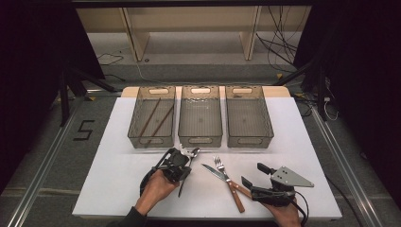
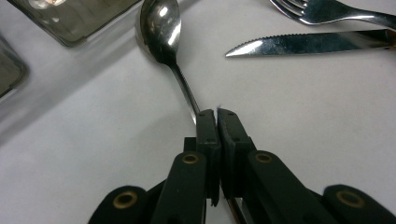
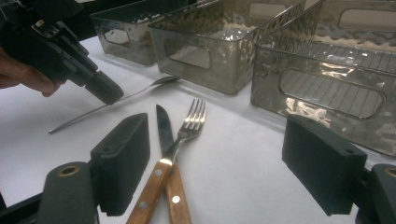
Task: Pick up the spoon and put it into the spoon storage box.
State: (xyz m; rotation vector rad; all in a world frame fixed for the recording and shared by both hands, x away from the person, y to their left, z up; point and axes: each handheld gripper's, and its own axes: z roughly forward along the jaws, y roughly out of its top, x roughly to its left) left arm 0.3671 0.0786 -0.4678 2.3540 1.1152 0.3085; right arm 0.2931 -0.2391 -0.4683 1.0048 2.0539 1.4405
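Over spoon (image 2: 161, 30), left hand-held gripper (image 2: 217, 112) clamped.

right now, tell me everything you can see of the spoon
The shiny all-metal spoon lies flat on the white table, just in front of the middle clear plastic bin. Its oval bowl faces up and mirrors the lights; a thin stem runs back from it. The left hand-held gripper is shut on that stem about midway, black pads pressed together, with the handle end sticking out behind. The spoon lies apart from the wooden-handled fork and knife.
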